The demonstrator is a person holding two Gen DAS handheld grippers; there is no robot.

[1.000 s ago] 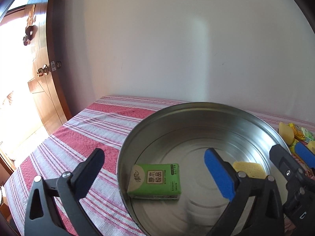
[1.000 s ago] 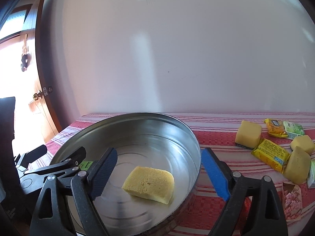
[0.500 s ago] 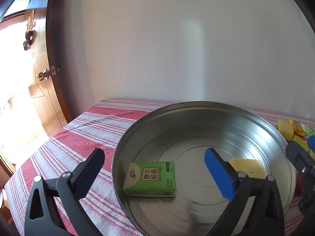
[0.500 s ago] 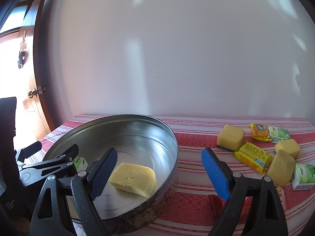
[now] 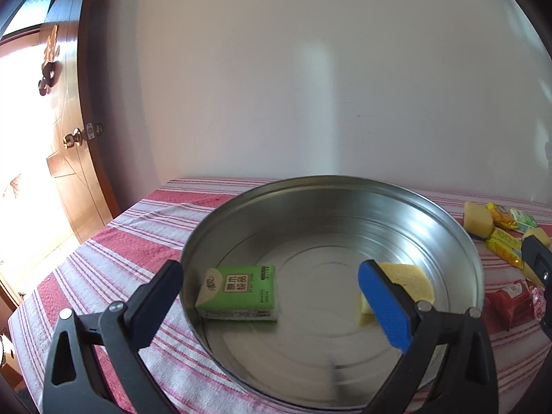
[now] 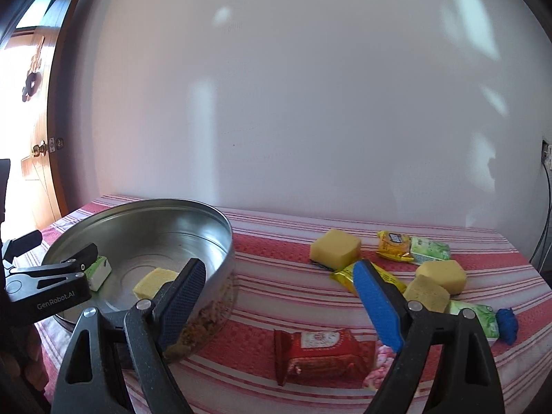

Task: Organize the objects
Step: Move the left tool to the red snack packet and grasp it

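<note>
A round metal pan (image 5: pixel 331 186) (image 6: pixel 207 214) sits on the red-striped tablecloth. Inside it lie a green tissue pack (image 5: pixel 238 291) (image 6: pixel 100 272) and a yellow sponge (image 5: pixel 410 276) (image 6: pixel 153 281). My left gripper (image 5: pixel 272 293) hangs open over the pan's near side, nothing between its fingers. My right gripper (image 6: pixel 279 296) is open and empty, to the right of the pan above bare cloth. Ahead of it lie a red snack packet (image 6: pixel 321 350), yellow sponges (image 6: pixel 334 248) (image 6: pixel 441 276) (image 6: pixel 426 295), yellow packets (image 6: pixel 395 245) (image 6: pixel 345 276) and green packs (image 6: pixel 431 250) (image 6: pixel 477 317).
A white wall rises behind the table. At the left stands a wooden door (image 5: pixel 65 158) with bright light beside it. A small blue object (image 6: pixel 507 324) lies at the far right, and a cable (image 6: pixel 545 214) hangs down the right wall. The table's left edge is near the pan.
My right gripper has swung right, off the pan and toward the pile of packets and sponges. The left gripper drifted slightly, and the pan sits a bit more to the right in its view.
</note>
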